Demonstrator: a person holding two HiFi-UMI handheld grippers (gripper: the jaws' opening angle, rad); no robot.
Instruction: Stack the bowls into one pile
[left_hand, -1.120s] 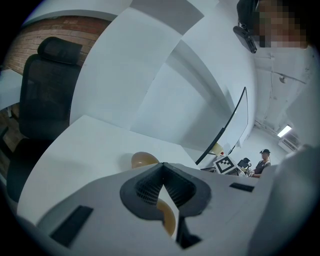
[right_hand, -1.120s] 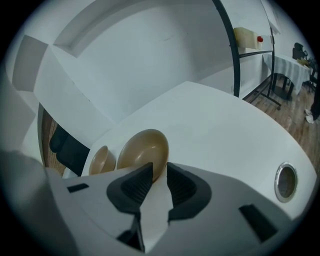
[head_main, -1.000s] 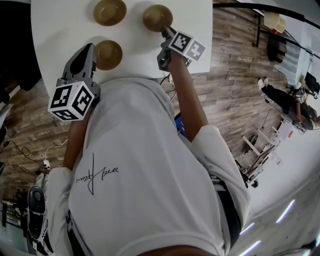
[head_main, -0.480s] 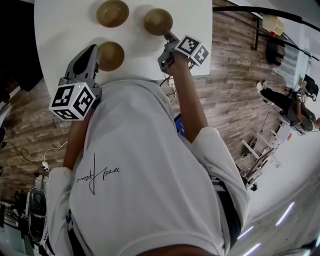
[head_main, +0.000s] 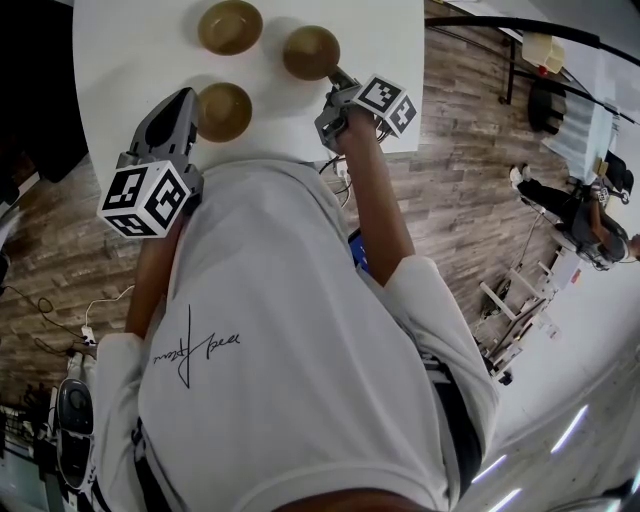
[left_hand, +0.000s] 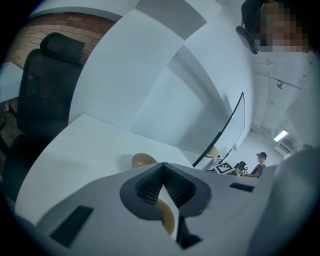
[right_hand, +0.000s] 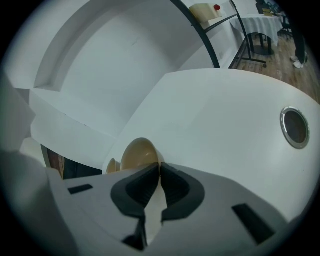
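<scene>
Overhead, left gripper, jaws together and empty, sits beside the near bowl on the white surface. Far bowl stands apart. Right gripper, jaws just closing, pinches the right bowl by its thin rim; likely light, rigid, slippery.

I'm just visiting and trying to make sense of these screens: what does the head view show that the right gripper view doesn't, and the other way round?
Only the head view: all three bowls together, the left gripper beside the near bowl, and the person's white shirt. Only the right gripper view: its dark pads, which have just been closing, pinching the rim of the held bowl, and a round metal grommet in the table. Both: the right gripper, the held bowl, the white table.
</scene>
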